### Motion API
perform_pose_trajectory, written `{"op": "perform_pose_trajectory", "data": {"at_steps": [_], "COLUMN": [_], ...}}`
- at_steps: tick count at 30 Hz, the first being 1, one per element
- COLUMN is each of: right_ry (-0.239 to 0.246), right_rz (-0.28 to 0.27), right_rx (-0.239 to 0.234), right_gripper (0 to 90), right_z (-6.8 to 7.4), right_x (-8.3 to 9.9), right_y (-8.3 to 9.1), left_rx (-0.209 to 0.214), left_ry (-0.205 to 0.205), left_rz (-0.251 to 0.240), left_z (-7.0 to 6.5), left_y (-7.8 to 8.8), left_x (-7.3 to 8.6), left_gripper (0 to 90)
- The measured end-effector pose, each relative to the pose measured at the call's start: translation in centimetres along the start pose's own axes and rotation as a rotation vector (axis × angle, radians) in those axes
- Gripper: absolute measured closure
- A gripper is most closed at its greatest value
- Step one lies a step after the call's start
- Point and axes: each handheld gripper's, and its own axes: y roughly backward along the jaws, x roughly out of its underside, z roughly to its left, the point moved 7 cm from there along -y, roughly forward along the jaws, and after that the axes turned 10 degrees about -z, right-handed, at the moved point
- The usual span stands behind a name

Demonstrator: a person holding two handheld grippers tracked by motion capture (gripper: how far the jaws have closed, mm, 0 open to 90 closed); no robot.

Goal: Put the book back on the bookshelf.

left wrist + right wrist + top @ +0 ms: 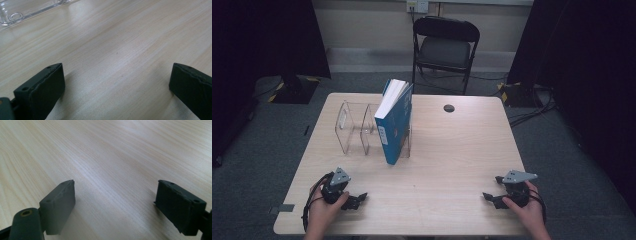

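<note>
Your right gripper (115, 207): jaws wide apart, nothing btwn them, just bare light wood table (112, 152) close under.

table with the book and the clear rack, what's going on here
A person sits at a light wooden table with a two-jaw tool in each hand. The left tool and the right tool both rest low near the front edge, jaws open, with nothing between them. Farther back, a blue book stands upright at the right end of a clear acrylic rack, whose other slots are vacant. Neither tool touches the book or the rack. An empty black folding chair stands behind the table.
</note>
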Motion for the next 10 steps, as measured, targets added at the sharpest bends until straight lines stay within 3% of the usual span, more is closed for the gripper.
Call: {"op": "perform_pose_trajectory", "data": {"at_steps": [10], "right_ry": [-0.001], "right_rz": [0.001], "right_rx": [0.000], "right_gripper": [15.7], "right_z": [0.01], "right_x": [0.00], "right_y": [0.01], "left_rx": [0.000], "left_ry": [0.001], "left_rz": [0.000], "left_z": [-0.01], "left_y": [0.00], "left_x": [0.00], "left_gripper": [0.0]}}
